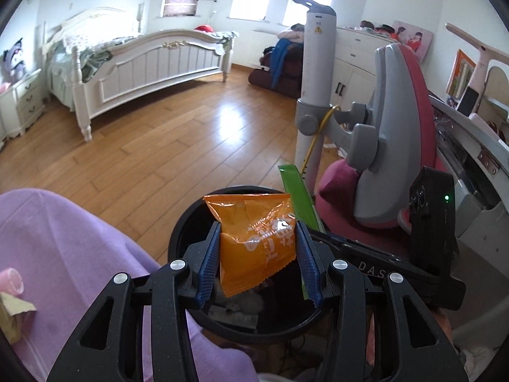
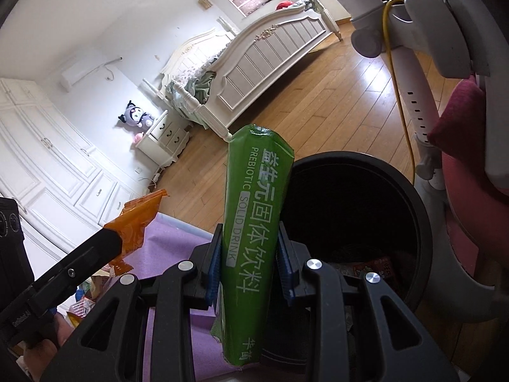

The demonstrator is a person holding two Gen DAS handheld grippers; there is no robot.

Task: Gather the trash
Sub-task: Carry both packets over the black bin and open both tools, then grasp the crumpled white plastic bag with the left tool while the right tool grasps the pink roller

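Black round bin [image 1: 178, 232], open-topped, on the wood floor [image 1: 165, 146] beside a pink chair [image 1: 397, 121]: holds loose wrappers and scraps at the bottom, one red packet [image 2: 380, 264] among them. Left gripper [image 1: 258, 254]: fingers narrowed on an orange wrapper [image 1: 254, 238], held over the bin's mouth. Right gripper [image 2: 249, 264]: fingers closed on a green sachet [image 2: 251, 222] printed "PREBIOTIC SOLID DRINK", upright, at the bin's near rim. Purple cloth [image 1: 79, 254] just left of the bin. Left view alone shows windows and a worktop edge [image 1: 470, 146]; right view alone shows a white wardrobe [image 2: 47, 159], a plush toy [image 2: 135, 116] on a nightstand, and litter under the left gripper.
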